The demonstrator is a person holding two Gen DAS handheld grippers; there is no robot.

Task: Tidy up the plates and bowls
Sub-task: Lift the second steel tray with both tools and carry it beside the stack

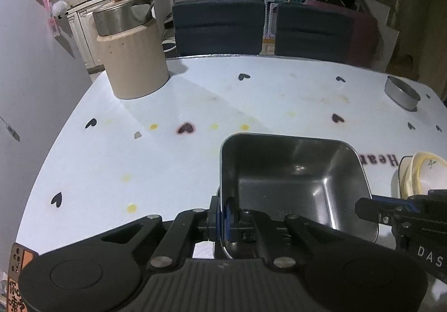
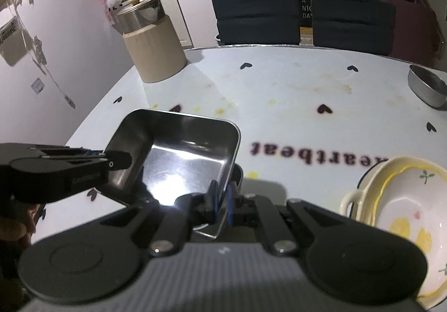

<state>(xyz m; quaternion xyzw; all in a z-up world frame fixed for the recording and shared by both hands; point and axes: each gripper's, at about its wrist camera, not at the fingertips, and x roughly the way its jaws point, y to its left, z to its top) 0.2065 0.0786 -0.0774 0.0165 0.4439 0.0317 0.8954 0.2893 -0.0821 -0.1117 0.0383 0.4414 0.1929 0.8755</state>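
Left gripper (image 1: 225, 221) clamping square steel tray (image 1: 293, 178) near-left rim, right gripper (image 2: 223, 204) pinching its near-right rim, cream bowl (image 2: 402, 217) sitting right.

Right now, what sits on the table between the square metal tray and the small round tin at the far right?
Nothing stands there: only bare tablecloth with printed hearts and "heartbeat" lettering separates the square metal tray from the round tin, clearest in the right wrist view.

We've got a beige canister (image 1: 134, 60) with a steel pot on it, plus two dark chairs (image 1: 219, 25) behind the heart-print table (image 1: 139, 166).
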